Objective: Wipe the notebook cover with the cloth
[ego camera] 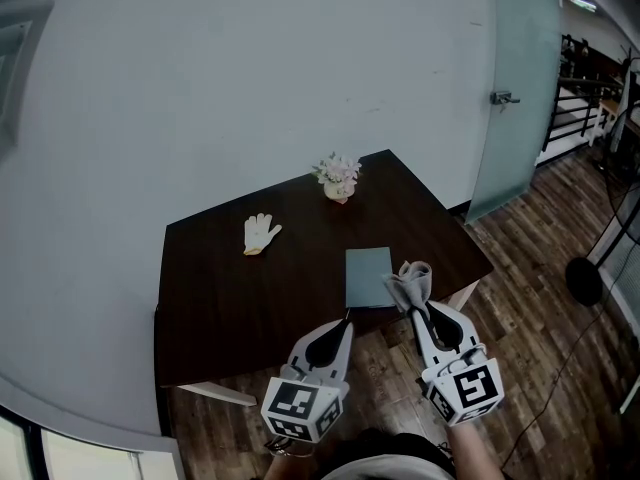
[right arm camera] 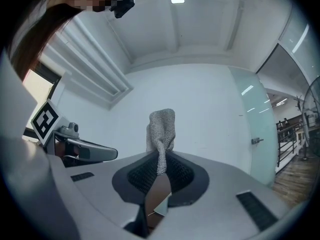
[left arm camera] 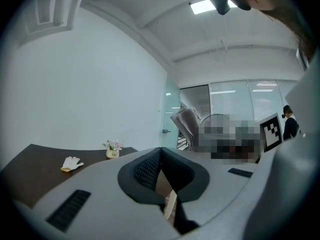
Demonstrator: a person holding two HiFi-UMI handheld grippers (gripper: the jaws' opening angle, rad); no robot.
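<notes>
**unpinned notebook near the table edge, cloth held by a thin pinch**

the dark wooden table [ego camera: 220,298] is the biggest thing here, and its near edge is the main hazard: the task's thing lies right up against it, on the person's right side.

the left gripper [ego camera: 346,320] hovers at that near edge, just short of the notebook, with its jaws pressed together on nothing. the left gripper view shows the pads meeting with no object between them. as i judge it, nothing pins the book down, so a wiping stroke pulled toward the person could drag it off the table.

the right gripper [ego camera: 413,309] sits just right of the book's near corner, its jaws pinching the cloth.

the grey-green notebook [ego camera: 368,276] lies flat and closed, cover up. the cloth does not yet look to be on it, so wiping seems not to have begun.

the grey knitted cloth [right arm camera: 162,126] stands up from the jaws in a bunched fold, gripped only by its lower end. two risks follow: friction on the cover could tug it out of the pinch, and a bunched wad would touch only a small patch, letting the hard jaw tips scrape the cover if pressed low.

the white glove [ego camera: 260,233] and the small flower pot [ego camera: 338,179] lie well apart from the book, toward the far side. i expect no trouble from them.
</notes>
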